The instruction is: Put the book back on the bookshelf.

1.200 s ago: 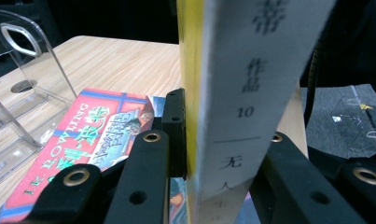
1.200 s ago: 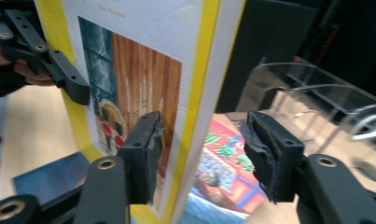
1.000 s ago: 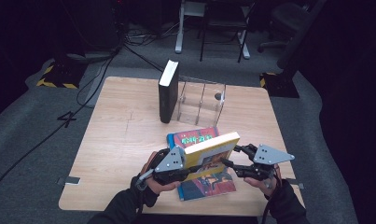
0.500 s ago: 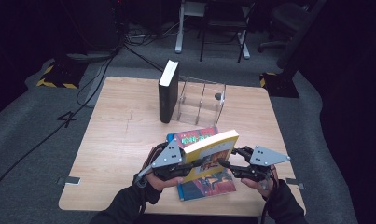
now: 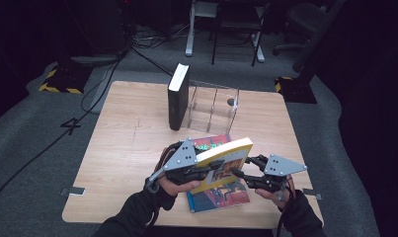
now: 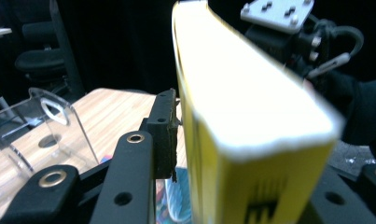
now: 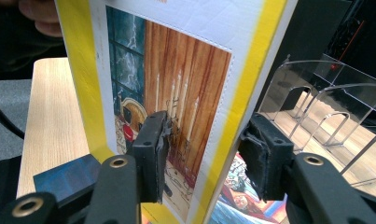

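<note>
Here, the yellow book (image 5: 225, 163) is held off the desk (image 5: 122, 148), tilted on its long edge above the near edge, between the left gripper (image 5: 211, 170) and the right gripper (image 5: 236, 173). In the left gripper view, the left gripper's (image 6: 241, 154) jaws straddle the thickness of the yellow book (image 6: 241, 107); one black pad (image 6: 166, 135) lies just beside the cover, and whether it presses the cover cannot be told. In the right gripper view, the right gripper's (image 7: 206, 154) jaws stand on either side of the book's lower edge (image 7: 176, 93), one pad (image 7: 153, 154) against the illustrated cover and the other behind it; a firm grip cannot be confirmed. Beneath the raised book, a colourful book (image 5: 218, 195) lies flat on the desk near its near edge. A black book (image 5: 178, 96) stands upright toward the far edge, touching the left side of a clear acrylic rack (image 5: 214, 106).
</note>
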